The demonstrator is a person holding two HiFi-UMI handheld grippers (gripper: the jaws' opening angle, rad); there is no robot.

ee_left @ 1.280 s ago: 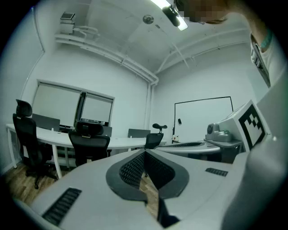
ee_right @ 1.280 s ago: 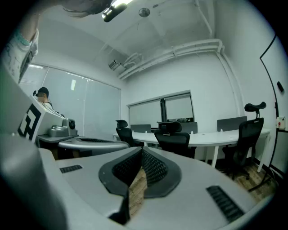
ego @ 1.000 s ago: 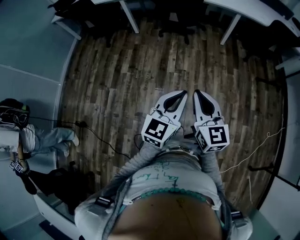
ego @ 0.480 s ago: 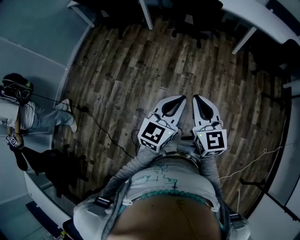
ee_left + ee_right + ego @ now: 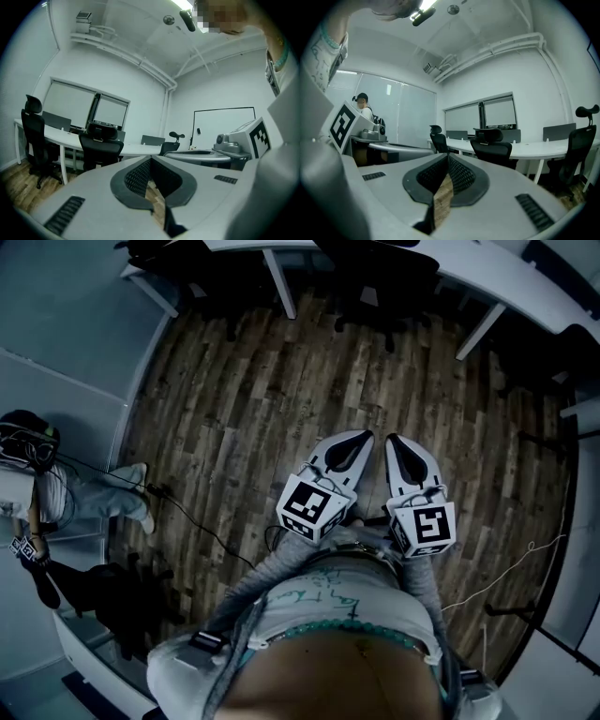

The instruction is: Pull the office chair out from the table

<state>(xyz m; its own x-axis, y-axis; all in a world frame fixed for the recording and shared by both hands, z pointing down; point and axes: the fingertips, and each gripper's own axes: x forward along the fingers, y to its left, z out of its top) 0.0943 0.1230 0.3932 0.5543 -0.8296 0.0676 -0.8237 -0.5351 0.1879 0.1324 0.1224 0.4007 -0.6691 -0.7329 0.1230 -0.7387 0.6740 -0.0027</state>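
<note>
Grey sleeves [image 5: 251, 585] run from the person's body at six o'clock in the head view up to two tools held side by side over the floor. Their marker cubes are nearest the body and their tips point to twelve o'clock. The left gripper [image 5: 362, 438] has its jaws clenched together with nothing between them. The left gripper view shows only a thin strip of planks behind the closed pads. The right gripper [image 5: 397, 441] is clamped together the same way and grips nothing. The two tips are near each other but do not touch.

The wood floor [image 5: 253, 399] spreads out ahead of them. A black cable [image 5: 192, 518] trails across it at nine o'clock, toward a seated bystander [image 5: 84, 504] by the grey wall. A pale cord [image 5: 506, 577] lies at four o'clock.

Farthest off, at twelve o'clock, the black office chair [image 5: 375, 277] stands close against the white table [image 5: 520, 287], well apart from both grippers. In the right gripper view its back and headrest face the camera in front of the table's edge. A second chair [image 5: 438, 136] stands at nine o'clock from it and a third chair [image 5: 576, 150] at three o'clock. Windows [image 5: 497, 112] fill the wall behind the table. In the left gripper view a whiteboard [image 5: 225, 129] hangs on the wall at two o'clock.
</note>
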